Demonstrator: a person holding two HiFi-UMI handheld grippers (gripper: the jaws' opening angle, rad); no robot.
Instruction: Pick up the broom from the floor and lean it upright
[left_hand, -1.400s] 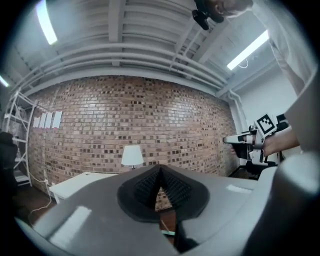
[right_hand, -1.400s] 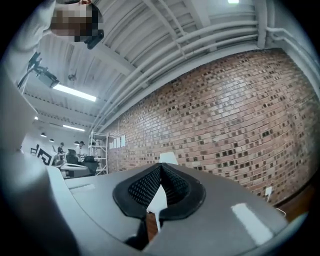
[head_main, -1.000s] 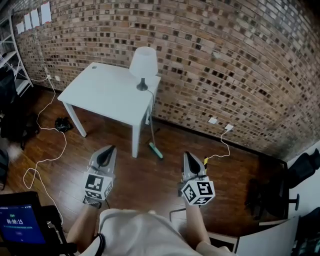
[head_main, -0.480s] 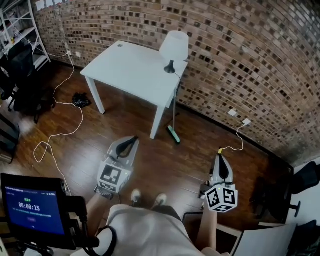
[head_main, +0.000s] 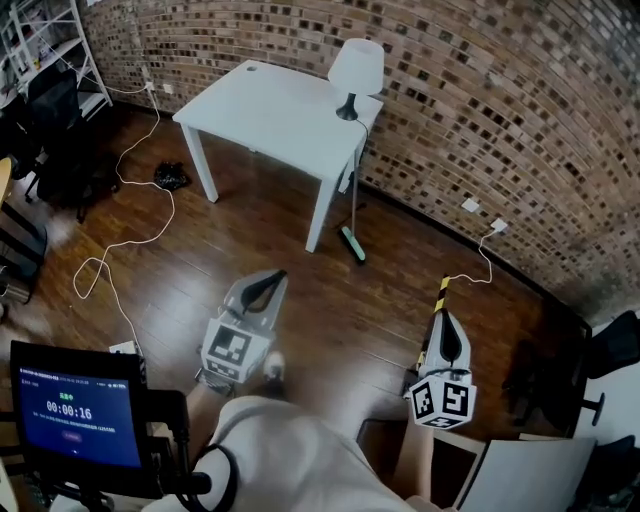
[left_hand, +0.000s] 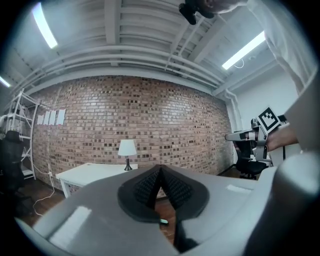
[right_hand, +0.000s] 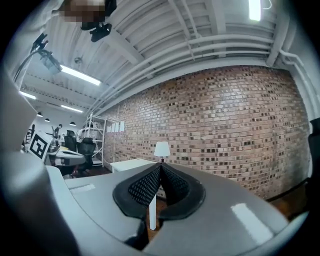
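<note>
The broom (head_main: 353, 205) stands upright against the white table's (head_main: 270, 110) right corner, with its green head (head_main: 352, 245) on the wooden floor. Both grippers are well short of it and hold nothing. My left gripper (head_main: 272, 279) is shut and points toward the table from the lower middle. My right gripper (head_main: 443, 316) is shut too, further right. In the left gripper view the jaws (left_hand: 160, 168) meet, and a small green speck (left_hand: 163, 221) shows below them. In the right gripper view the shut jaws (right_hand: 160, 165) line up with a white table leg (right_hand: 152, 210).
A white lamp (head_main: 357, 68) stands on the table by the brick wall. A white cable (head_main: 130, 240) snakes over the floor at left. A black-and-yellow strip (head_main: 441, 291) lies near the right gripper. Office chairs and shelving stand at far left, and a screen (head_main: 75, 420) sits at bottom left.
The view has pulled back from the table, so table and broom look farther away. The two grippers have spread apart, the right one drifting rightward. Both stay shut.
</note>
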